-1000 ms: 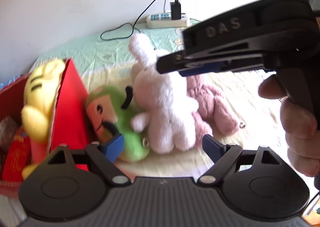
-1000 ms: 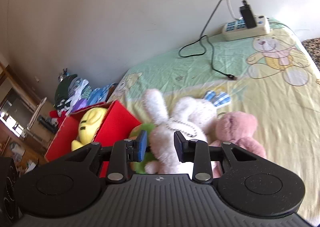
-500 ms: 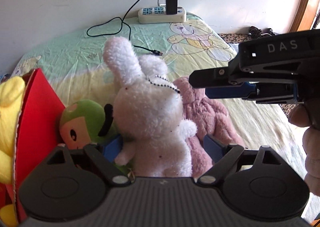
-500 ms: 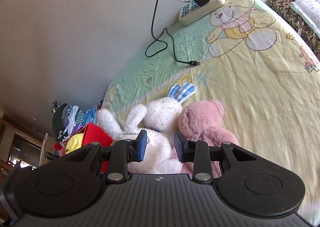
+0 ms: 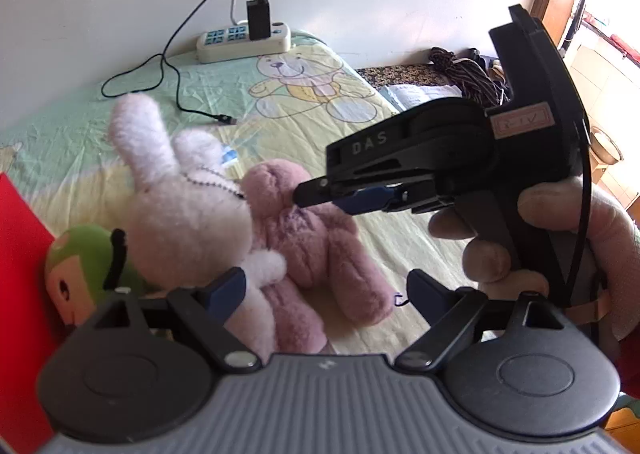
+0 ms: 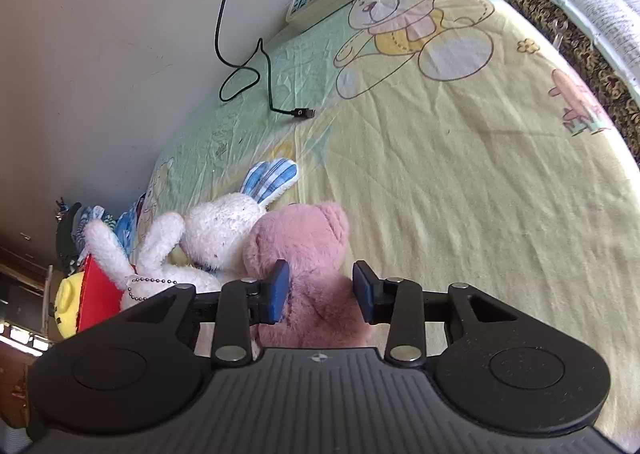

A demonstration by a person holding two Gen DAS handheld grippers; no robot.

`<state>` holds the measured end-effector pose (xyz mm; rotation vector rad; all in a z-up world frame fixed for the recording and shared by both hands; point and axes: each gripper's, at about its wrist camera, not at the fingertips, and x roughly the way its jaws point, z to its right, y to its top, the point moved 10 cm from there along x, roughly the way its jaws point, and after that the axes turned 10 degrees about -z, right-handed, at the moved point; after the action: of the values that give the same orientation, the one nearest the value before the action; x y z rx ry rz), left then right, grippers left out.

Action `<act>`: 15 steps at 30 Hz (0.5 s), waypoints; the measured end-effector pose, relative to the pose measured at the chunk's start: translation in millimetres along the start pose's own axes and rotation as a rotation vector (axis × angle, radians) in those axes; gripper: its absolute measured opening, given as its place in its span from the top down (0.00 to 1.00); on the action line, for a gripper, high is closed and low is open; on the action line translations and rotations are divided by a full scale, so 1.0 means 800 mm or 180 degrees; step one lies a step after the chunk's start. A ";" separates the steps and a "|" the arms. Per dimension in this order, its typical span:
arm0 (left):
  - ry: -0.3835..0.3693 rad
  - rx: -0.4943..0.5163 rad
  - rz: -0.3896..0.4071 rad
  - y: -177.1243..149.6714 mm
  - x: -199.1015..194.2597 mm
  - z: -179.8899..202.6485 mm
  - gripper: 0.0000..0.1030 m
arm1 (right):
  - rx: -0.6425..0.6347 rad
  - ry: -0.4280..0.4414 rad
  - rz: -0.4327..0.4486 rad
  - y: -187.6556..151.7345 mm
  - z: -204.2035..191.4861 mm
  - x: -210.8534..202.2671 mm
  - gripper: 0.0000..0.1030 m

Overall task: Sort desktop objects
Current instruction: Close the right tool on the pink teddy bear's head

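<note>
Both hand-held grippers hovered over the bed [image 6: 460, 181] with their jaws apart. On the right hand-held gripper [image 6: 320, 288], the blue pads [image 6: 276, 290] stood on either side of the pink teddy bear [image 6: 304, 242], at its body just below the head, not visibly pressing into the fur. That bear lay on the yellow-green sheet, touching a white plush rabbit [image 6: 220, 230] on its left, whose blue-checked ear [image 6: 270, 175] pointed toward the wall. From the left wrist view, the left hand-held gripper [image 5: 324, 290] was spread wide, holding nothing, low in front of the rabbit [image 5: 188, 209] and the bear [image 5: 312, 238]. A green round plush [image 5: 76, 266] sat against a red box [image 5: 20, 254] at the far left, beside the rabbit. A person's hand [image 5: 560, 238] gripped the right tool's handle. A power strip [image 5: 244, 39] with a black charger rested near the wall.
</note>
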<state>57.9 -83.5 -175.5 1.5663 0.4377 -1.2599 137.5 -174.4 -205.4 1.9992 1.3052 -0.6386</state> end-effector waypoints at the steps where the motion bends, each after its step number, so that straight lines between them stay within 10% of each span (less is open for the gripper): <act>1: -0.0030 0.0003 -0.0048 0.001 0.007 0.001 0.17 | 0.0000 0.0077 -0.0048 0.000 0.000 0.004 0.59; 15: -0.0172 0.0003 -0.0334 -0.012 0.037 0.014 0.07 | 0.0181 0.0571 -0.0469 -0.055 0.003 -0.013 0.81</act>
<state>56.7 -98.6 -205.1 1.5231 0.4901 -1.3794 92.9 -169.9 -211.0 2.0583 1.5687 -0.5804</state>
